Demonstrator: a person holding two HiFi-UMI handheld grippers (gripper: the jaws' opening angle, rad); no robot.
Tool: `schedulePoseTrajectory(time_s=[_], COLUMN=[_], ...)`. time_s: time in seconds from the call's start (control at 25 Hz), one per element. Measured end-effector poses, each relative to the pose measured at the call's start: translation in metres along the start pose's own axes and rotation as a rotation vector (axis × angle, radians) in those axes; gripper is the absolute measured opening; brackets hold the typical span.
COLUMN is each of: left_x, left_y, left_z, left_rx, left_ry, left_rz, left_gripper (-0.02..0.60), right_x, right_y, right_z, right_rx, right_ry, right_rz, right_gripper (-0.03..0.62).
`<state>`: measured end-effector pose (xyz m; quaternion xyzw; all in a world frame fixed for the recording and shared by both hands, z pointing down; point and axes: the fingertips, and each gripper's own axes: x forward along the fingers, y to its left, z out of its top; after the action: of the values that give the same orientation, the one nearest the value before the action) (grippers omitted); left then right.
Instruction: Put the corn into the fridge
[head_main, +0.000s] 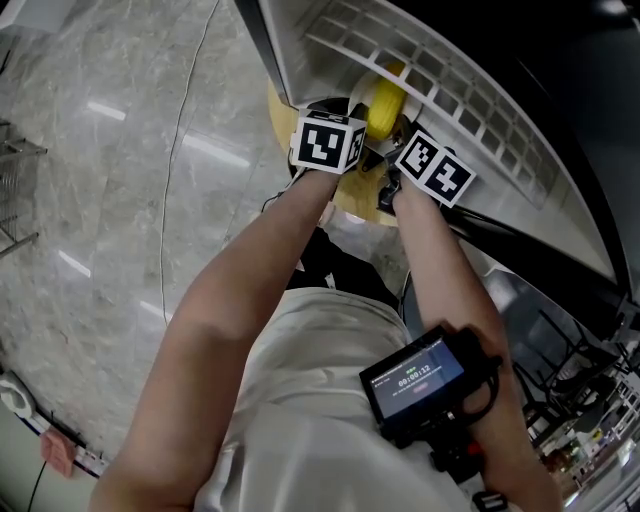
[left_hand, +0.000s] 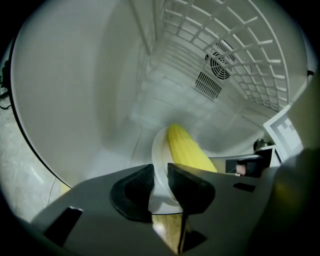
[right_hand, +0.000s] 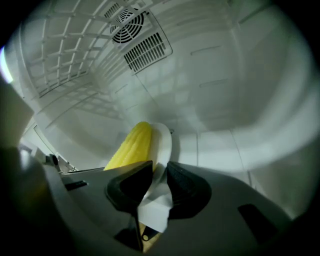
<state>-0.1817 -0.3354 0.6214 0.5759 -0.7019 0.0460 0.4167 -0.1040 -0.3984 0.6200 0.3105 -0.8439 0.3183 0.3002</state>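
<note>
A yellow corn cob (head_main: 385, 105) lies on a white plate (left_hand: 159, 150), which is held up inside the open white fridge (left_hand: 75, 90). My left gripper (left_hand: 160, 182) is shut on the plate's near rim, with the corn (left_hand: 187, 150) stretching away just right of its jaws. My right gripper (right_hand: 156, 187) is shut on the plate (right_hand: 162, 140) rim from the other side, and there the corn (right_hand: 131, 145) lies left of the jaws. In the head view both grippers sit side by side at the fridge opening, left gripper (head_main: 345, 120) and right gripper (head_main: 398, 140), their jaws mostly hidden.
A white wire shelf (head_main: 430, 70) runs above the plate, and a round fan vent (right_hand: 127, 22) sits on the fridge's back wall. A round tan surface (head_main: 350, 200) lies below the grippers. Grey marble floor (head_main: 120, 200) spreads to the left, and a wire rack (head_main: 560, 400) stands at the right.
</note>
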Motion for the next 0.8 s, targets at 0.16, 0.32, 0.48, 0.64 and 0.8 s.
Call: schedulePoseTrajectory(time_s=[0.16,0.32,0.48,0.64,0.8], left_x=[0.0021,0.0048,0.0038,0.0018,0.0013], left_y=[0.0010,0.0015,0.0021,0.0055,0.0060], left_z=[0.0013,0.0024,0.0054,0.0047,0.0027], left_rx=[0.021,0.043,0.085,0.110,0.125], left_ry=[0.009,0.012,0.015,0.011,-0.009], left_rz=[-0.001,0.000,0.010,0.038,0.038], left_gripper=[0.072,0.075,0.085,0.135,0.140], right_x=[0.0011,0.0028,0.0017,-0.0007,-0.0027], right_y=[0.0003,-0.0010,-0.0006,-0.0037,-0.0082], right_z=[0.0012,0.0021,0.0028,0.0038,0.0034], right_rx=[-0.020,-0.025,-0.039,-0.076,-0.096], right_ry=[0.004,0.004,-0.002,-0.008,-0.021], right_rz=[-0.006,-0.011,-0.014,-0.035,-0.056], right_gripper=[0.077,0.077,0.084,0.112,0.115])
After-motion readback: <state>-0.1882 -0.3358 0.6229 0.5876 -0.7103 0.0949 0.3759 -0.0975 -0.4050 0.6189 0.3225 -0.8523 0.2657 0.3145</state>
